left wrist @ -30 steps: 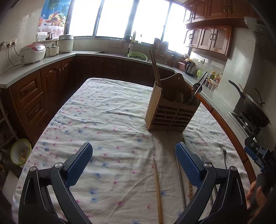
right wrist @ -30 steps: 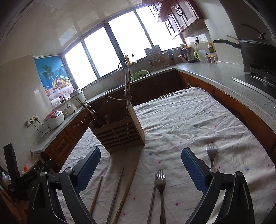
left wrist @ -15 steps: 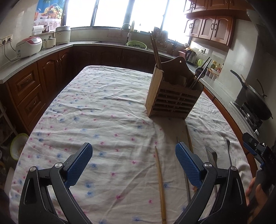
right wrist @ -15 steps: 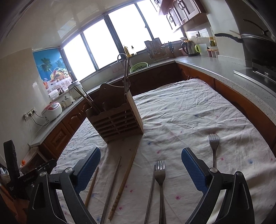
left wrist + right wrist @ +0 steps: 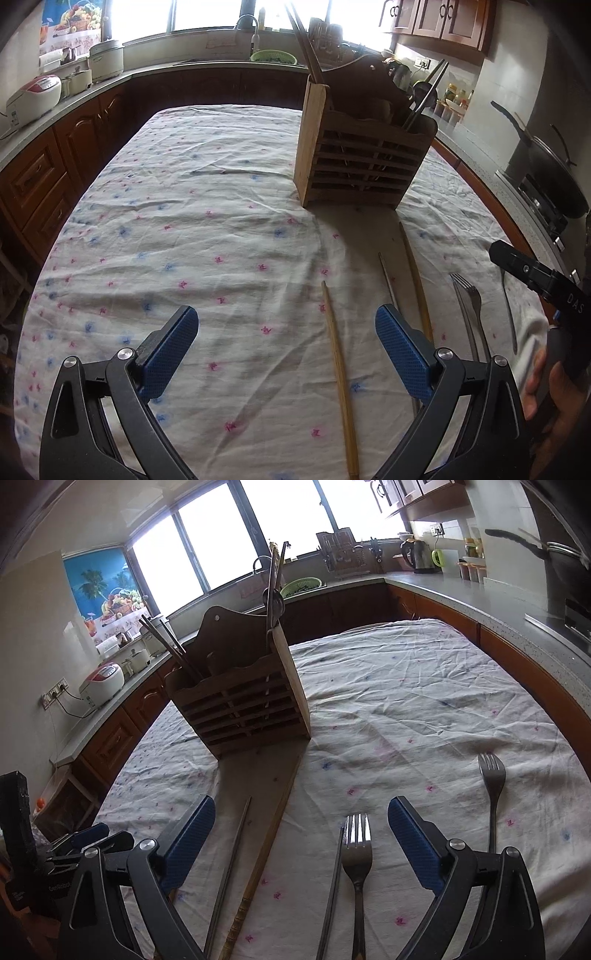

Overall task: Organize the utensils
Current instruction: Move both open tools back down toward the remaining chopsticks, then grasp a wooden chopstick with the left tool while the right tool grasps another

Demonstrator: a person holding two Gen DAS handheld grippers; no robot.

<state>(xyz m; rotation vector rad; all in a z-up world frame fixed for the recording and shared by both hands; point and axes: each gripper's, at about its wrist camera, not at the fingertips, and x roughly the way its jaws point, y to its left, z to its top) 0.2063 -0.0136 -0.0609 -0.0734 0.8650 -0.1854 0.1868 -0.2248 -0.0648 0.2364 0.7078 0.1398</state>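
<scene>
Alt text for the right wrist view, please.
The open right gripper hovers over a flowered tablecloth, with a fork lying between its fingers. A second fork lies to the right; a wooden utensil holder stands beyond.

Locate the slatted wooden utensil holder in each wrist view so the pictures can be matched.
Left wrist: slatted wooden utensil holder stands upper centre-right on the floral tablecloth.
Right wrist: the holder stands centre-left.
Shared landmark: the green basket by the sink faucet on the far counter.
</scene>
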